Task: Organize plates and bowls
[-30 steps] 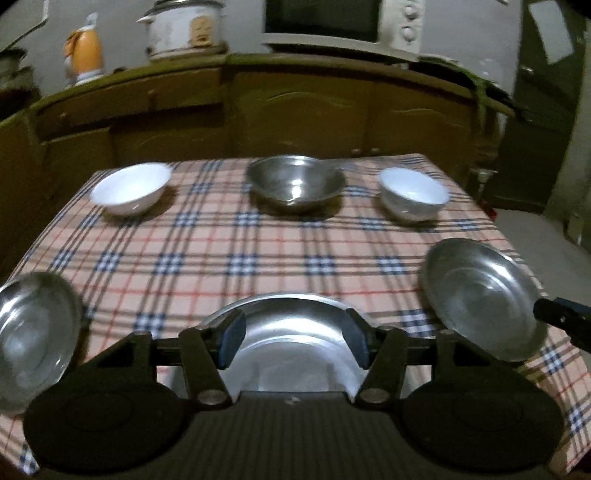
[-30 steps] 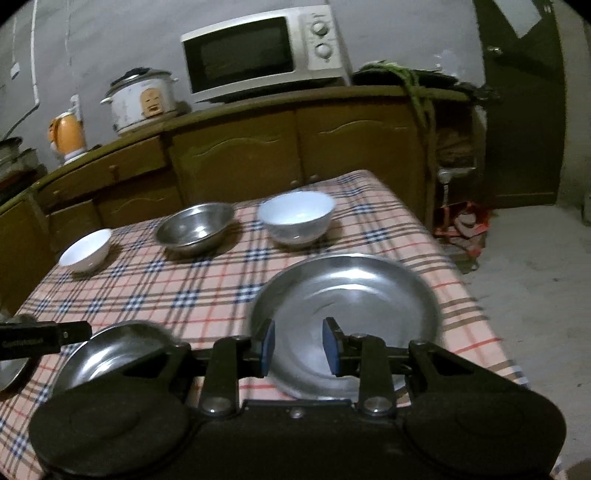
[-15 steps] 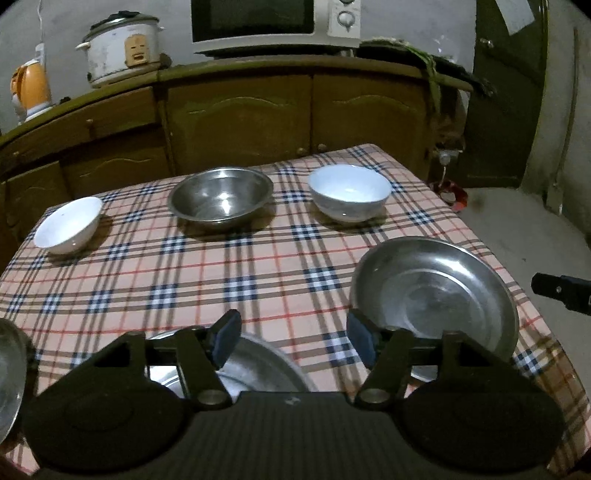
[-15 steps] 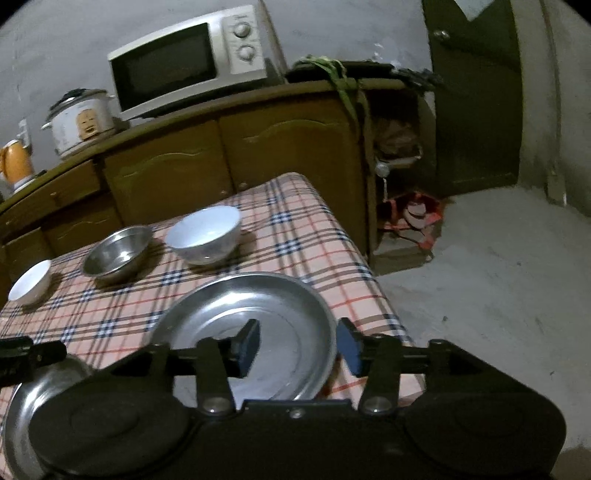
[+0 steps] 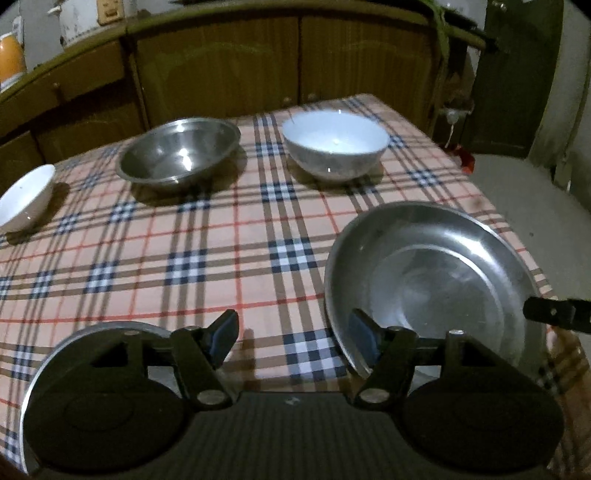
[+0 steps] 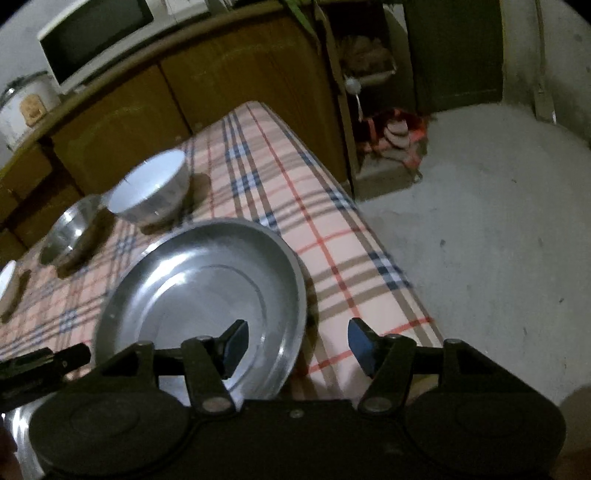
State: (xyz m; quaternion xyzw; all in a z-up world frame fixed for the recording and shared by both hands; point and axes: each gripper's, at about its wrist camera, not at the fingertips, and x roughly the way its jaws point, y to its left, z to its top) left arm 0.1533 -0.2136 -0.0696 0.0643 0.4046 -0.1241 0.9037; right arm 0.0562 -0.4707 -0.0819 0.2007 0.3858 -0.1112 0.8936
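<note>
On the table (image 5: 229,236), three bowls stand in a row along the far side, before the cabinets (image 5: 221,70): the small bowl (image 5: 22,195) at the left, the metal bowl (image 5: 179,149) in the middle, the larger bowl (image 5: 334,144) at the right. Nearer, a wide plate (image 5: 432,284) lies by the table's right edge, in front of the larger bowl, and a second plate (image 5: 110,328) lies at the near edge to its left, well apart. On the cabinets stand a microwave (image 6: 92,33) and, left of it, a rice cooker (image 6: 22,107).

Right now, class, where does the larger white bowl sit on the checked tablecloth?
In the left wrist view the larger white bowl sits at the table's far right, beside the steel bowl and beyond the big steel plate.
</note>
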